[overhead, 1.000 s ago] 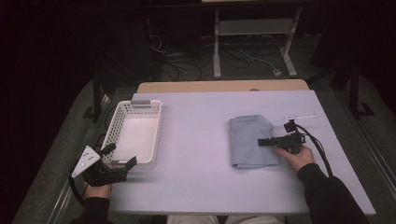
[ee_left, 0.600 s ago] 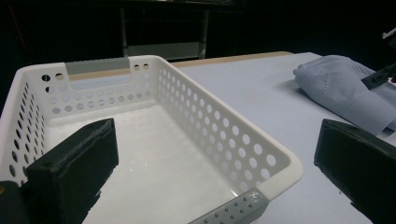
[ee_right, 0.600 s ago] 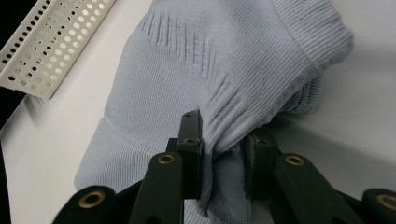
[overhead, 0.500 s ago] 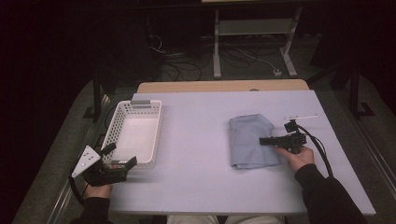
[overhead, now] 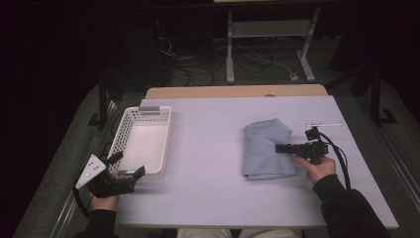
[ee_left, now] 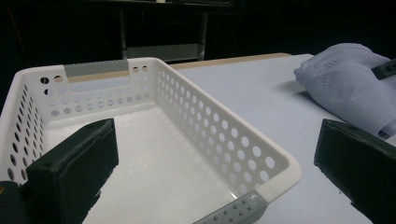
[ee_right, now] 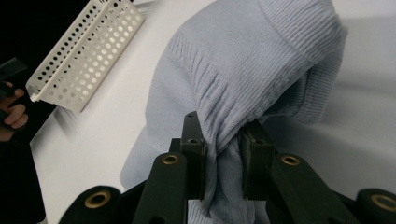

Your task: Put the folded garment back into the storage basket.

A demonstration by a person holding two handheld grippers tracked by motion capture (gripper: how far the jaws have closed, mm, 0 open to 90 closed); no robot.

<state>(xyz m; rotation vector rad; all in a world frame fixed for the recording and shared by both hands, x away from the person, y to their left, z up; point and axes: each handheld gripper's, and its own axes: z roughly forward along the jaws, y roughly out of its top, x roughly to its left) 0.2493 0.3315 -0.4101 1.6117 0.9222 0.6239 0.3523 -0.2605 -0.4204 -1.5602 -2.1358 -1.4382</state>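
A folded light blue knit cloth [overhead: 265, 148] lies right of the table's middle. My right gripper [overhead: 278, 148] reaches onto it from the right, held level in a hand. In the right gripper view, this gripper [ee_right: 223, 135] is shut on a bunched fold of the cloth [ee_right: 247, 60], which rises off the table. A white perforated basket [overhead: 143, 141] stands empty at the left. My left gripper [overhead: 130, 163] rests open at the basket's near end. Seen from the left gripper view, its gripper [ee_left: 217, 154] straddles the near right corner of the basket [ee_left: 224, 135], gripping nothing, with the cloth [ee_left: 345, 84] beyond.
The pale table [overhead: 208, 198] has bare surface between basket and cloth. A thin white strip [overhead: 324, 124] lies just beyond my right gripper, whose cable loops toward the right edge. A wooden edge [overhead: 237, 91] runs along the far side, with dark floor and a desk frame behind.
My right gripper has risen slightly with the cloth's right edge pinched in it, bunching that edge upward. The left gripper and the basket have stayed where they were.
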